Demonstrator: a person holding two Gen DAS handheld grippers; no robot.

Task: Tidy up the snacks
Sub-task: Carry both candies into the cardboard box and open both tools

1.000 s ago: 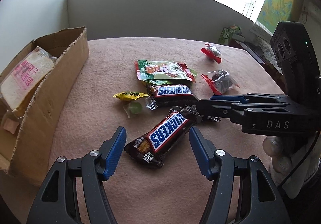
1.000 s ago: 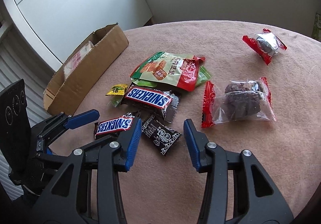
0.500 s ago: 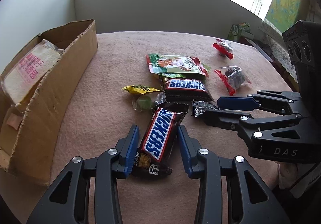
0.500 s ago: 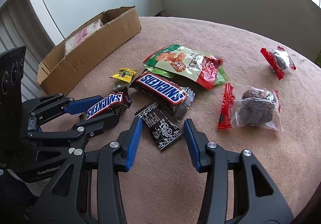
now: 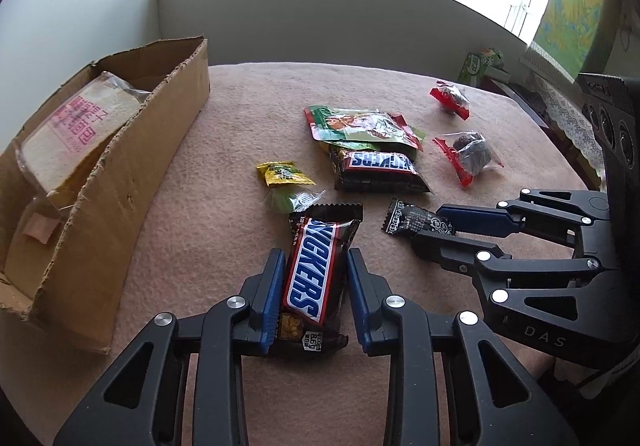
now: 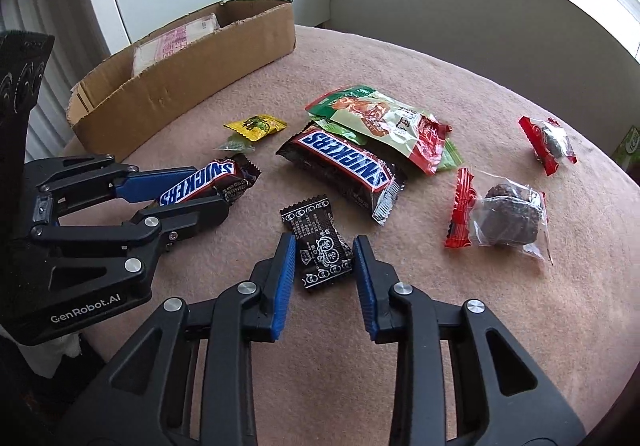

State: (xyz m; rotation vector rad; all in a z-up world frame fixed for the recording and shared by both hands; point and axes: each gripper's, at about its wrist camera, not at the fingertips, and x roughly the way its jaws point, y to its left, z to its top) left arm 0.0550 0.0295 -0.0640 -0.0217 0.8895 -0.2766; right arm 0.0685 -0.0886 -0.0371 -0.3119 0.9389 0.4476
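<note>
A small Snickers bar (image 5: pixel 312 266) lies lengthwise on the pink cloth between my left gripper's (image 5: pixel 314 252) blue pads. The jaws are closing and press both of its sides; the right wrist view shows the same grip (image 6: pixel 212 190). My right gripper (image 6: pixel 324 240) has its jaws closing on a small black candy packet (image 6: pixel 320 246), pads touching its two edges. That packet (image 5: pixel 408 218) sticks out past the right gripper (image 5: pixel 428 226) in the left wrist view. A cardboard box (image 5: pixel 120 186) holding wrapped bread (image 5: pixel 76 134) stands at the left.
Loose on the cloth are a larger Snickers pack (image 6: pixel 344 162), a green-red pouch (image 6: pixel 384 118), a yellow sachet (image 6: pixel 256 124), a green candy (image 5: pixel 290 200) and two red-edged clear packs of dark cake (image 6: pixel 504 214) (image 6: pixel 550 140). A wall and window bound the far side.
The left jaws narrowed from wide onto the Snickers bar, which turned lengthwise between them. The right gripper rolled, slid over the black candy packet and closed to its edges.
</note>
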